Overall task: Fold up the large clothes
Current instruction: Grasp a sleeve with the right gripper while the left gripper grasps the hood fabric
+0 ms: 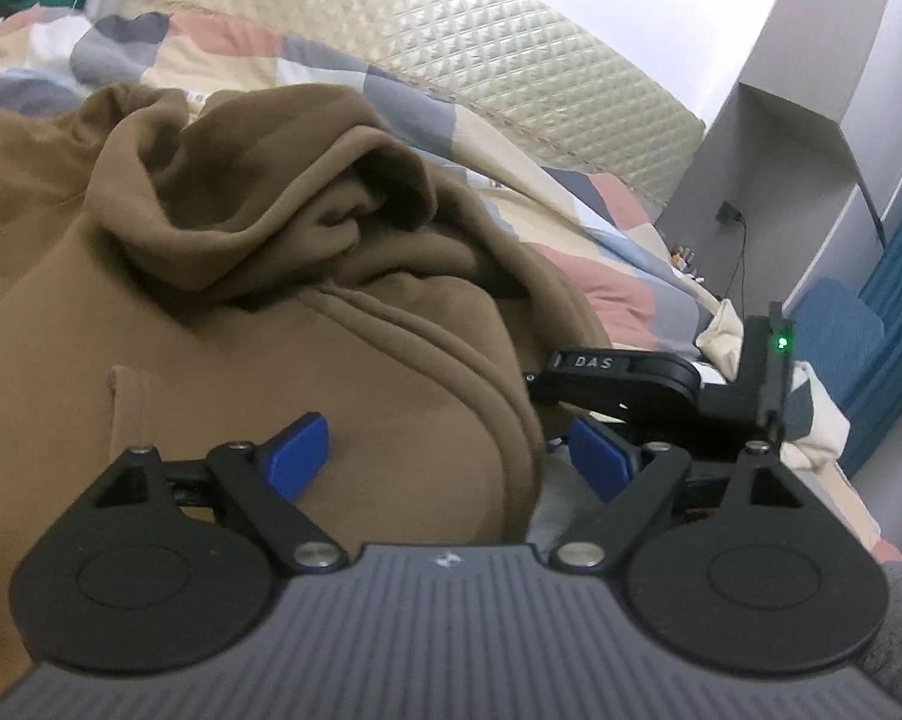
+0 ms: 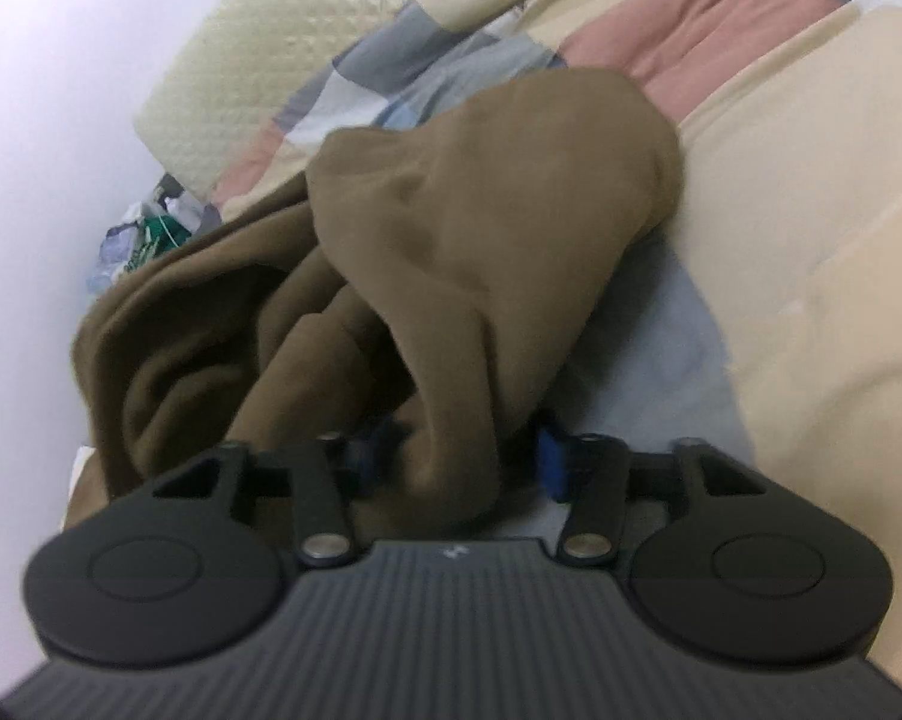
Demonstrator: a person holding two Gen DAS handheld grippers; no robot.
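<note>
While blurred, right tool (image 2: 457,456) pinches brown hoodie (image 2: 481,228) | left tool (image 1: 451,456) wide, pads half-hidden

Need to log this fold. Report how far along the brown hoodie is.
Done: little. The brown fleece hoodie lies bunched on the patchwork quilt, hood crumpled, no flat fold visible. In hand: the right gripper pinches a bunch of its fabric; the left gripper stands open over the hoodie's edge, gripping nothing. Left: spreading it flat, then every fold.
</note>
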